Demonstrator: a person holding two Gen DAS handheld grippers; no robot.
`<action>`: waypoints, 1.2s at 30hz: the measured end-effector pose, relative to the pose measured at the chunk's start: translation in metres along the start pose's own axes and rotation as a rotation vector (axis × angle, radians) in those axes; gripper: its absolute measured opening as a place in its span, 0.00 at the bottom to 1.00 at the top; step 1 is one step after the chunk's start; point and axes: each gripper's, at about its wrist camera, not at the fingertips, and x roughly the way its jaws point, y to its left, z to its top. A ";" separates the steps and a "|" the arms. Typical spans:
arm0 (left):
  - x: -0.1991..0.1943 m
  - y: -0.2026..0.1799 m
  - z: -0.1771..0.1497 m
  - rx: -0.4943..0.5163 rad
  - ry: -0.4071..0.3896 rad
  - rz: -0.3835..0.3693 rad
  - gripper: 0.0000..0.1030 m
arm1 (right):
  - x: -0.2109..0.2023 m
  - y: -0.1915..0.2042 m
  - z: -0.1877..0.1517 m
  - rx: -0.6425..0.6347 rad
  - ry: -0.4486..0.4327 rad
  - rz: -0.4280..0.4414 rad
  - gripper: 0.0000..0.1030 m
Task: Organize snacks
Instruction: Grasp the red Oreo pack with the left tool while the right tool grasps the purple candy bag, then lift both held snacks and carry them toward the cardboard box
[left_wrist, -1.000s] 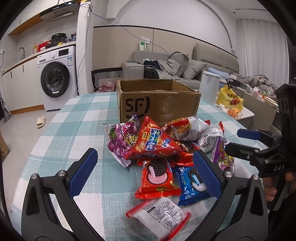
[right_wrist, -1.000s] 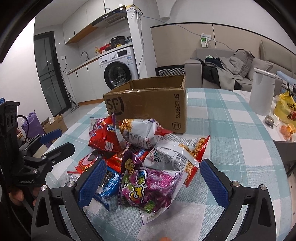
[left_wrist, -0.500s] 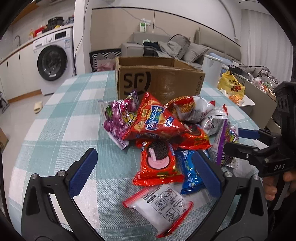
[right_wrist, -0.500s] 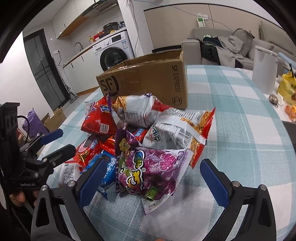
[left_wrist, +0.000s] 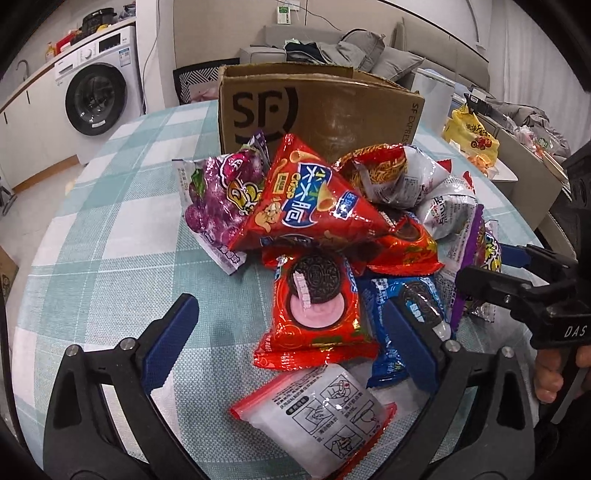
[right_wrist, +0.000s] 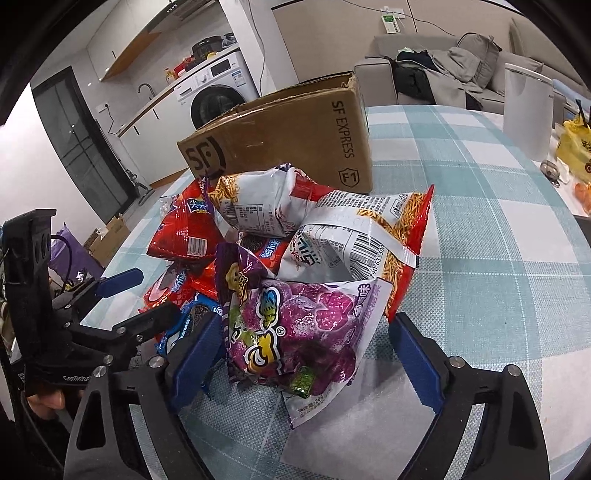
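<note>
A pile of snack packets lies on the checked tablecloth before an open SF cardboard box (left_wrist: 317, 107), which also shows in the right wrist view (right_wrist: 291, 136). My left gripper (left_wrist: 295, 332) is open, its jaws astride a red Oreo packet (left_wrist: 317, 306), with a white sachet (left_wrist: 325, 410) below and a blue Oreo packet (left_wrist: 410, 306) by the right finger. My right gripper (right_wrist: 306, 354) is open, its jaws astride a purple candy bag (right_wrist: 295, 325). A red crisp bag (left_wrist: 314, 203) and noodle-snack bags (right_wrist: 362, 236) lie behind.
A white kettle (right_wrist: 528, 110) and a yellow bag (right_wrist: 576, 147) stand at the table's right. A washing machine (left_wrist: 99, 96) and a sofa (left_wrist: 347, 51) are beyond the table. The right gripper shows in the left wrist view (left_wrist: 517, 280), close to the pile.
Both grippers have moved forward and down onto the pile. The packets now lie between the open jaws. Nothing has been taken hold of.
</note>
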 end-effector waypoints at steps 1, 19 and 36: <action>0.001 0.001 0.000 -0.007 0.001 -0.010 0.91 | 0.001 0.001 0.000 0.003 0.004 -0.002 0.87; 0.018 -0.005 0.008 -0.041 0.044 -0.067 0.41 | -0.004 -0.009 -0.005 0.062 0.004 0.032 0.63; -0.020 0.001 0.004 -0.061 0.004 -0.065 0.41 | -0.016 -0.004 -0.005 0.023 -0.020 0.044 0.60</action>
